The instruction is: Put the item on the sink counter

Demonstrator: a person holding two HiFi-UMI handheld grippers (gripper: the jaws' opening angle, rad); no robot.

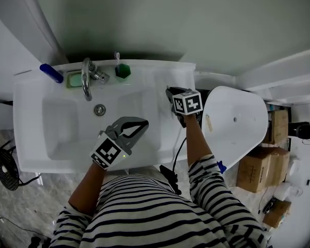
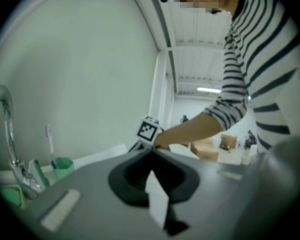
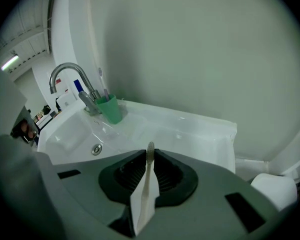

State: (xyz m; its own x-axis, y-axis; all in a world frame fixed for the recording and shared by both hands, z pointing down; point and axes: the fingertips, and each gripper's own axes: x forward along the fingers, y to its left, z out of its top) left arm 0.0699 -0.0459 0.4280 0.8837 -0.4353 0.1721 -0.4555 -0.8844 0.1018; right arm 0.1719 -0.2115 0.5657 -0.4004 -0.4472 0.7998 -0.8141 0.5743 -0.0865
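While right claw (image 3: 150, 153) clamps toothbrush (image 3: 146, 181), long axis along jaws, head forward; left claw (image 2: 152, 153) clenched.

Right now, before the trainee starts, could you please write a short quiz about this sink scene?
1. True or false: the left gripper holds the green cup.
2. What stands in the green cup? A) a toothbrush B) a spoon C) nothing
3. What does the right gripper pinch between its jaws?

Key:
1. False. Its jaws are together on nothing, away from the cup.
2. A.
3. A thin pale stick, perhaps another toothbrush.
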